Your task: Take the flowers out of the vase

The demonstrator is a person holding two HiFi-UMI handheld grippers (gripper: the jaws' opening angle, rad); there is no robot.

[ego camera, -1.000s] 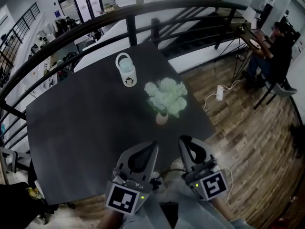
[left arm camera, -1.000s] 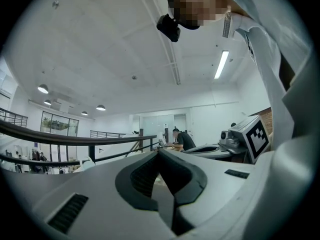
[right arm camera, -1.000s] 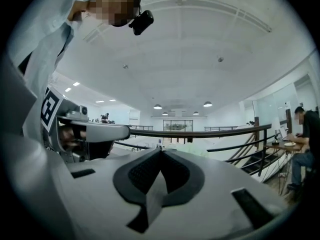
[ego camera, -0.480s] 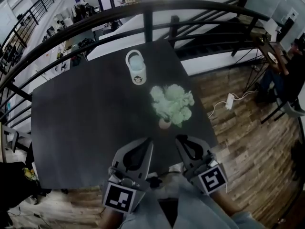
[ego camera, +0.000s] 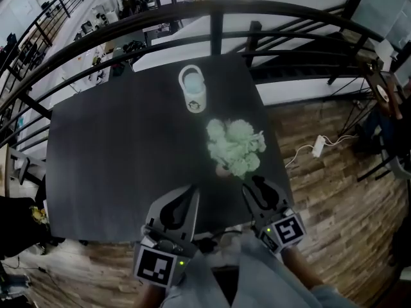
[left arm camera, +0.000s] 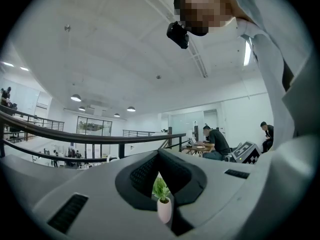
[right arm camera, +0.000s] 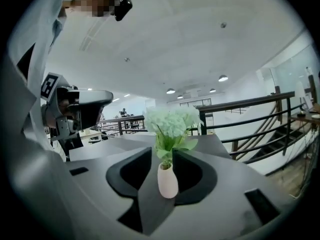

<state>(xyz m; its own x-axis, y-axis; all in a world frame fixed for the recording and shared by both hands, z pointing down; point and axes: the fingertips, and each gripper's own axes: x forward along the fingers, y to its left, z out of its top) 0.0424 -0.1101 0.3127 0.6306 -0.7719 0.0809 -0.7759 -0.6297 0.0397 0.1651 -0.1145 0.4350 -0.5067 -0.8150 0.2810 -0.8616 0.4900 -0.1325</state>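
A small pale vase [ego camera: 221,170] holding pale green flowers [ego camera: 235,145] stands near the front right of the dark table [ego camera: 115,165]. In the head view my left gripper [ego camera: 186,191] and right gripper [ego camera: 252,183] hover over the table's front edge, just short of the vase. The right gripper view shows the vase [right arm camera: 168,181] and flowers [right arm camera: 170,121] straight beyond my right gripper [right arm camera: 162,152]. Its jaws have just been opening and nothing is between them. My left gripper [left arm camera: 159,154] is shut, with the vase [left arm camera: 164,210] seen through a slit below its tips.
A white mug [ego camera: 193,97] with a handle stands further back on the table. A dark metal railing [ego camera: 218,8] curves behind the table. Wooden floor [ego camera: 334,191] with a power strip [ego camera: 317,145] lies to the right. A person [left arm camera: 215,143] sits at a far desk.
Both grippers have come nearer to the vase, and the head view has swung so that the table sits more to the right. The right gripper's jaws have parted.
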